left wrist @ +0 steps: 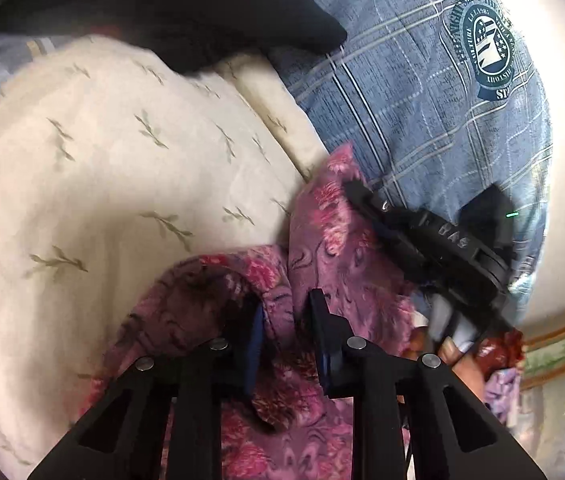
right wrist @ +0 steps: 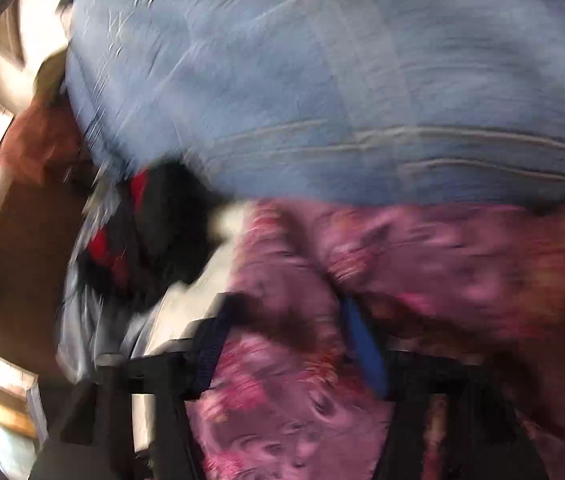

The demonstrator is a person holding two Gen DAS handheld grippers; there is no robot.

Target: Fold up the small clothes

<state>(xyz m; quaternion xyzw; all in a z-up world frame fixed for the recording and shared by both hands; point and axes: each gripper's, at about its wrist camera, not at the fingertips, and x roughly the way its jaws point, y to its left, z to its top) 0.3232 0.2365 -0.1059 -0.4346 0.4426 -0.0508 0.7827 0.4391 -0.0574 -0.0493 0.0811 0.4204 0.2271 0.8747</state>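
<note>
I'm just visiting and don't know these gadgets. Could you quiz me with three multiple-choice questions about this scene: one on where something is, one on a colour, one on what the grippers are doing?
1. Where does the crest-printed blue plaid cloth lie in the left wrist view?
A. upper right, beyond the pink garment
B. lower left
C. between the left fingers

2. What colour is the garment being handled?
A. plain white
B. pink-purple floral
C. green

3. What is the left gripper doing?
A. hanging away from the fabric
B. holding a hanger
C. pinching a fold of the garment

Answers:
1 A, the crest sits top right.
2 B, pink flowers on purple.
3 C, fabric bunches between its fingers; the right gripper grips it too.
</note>
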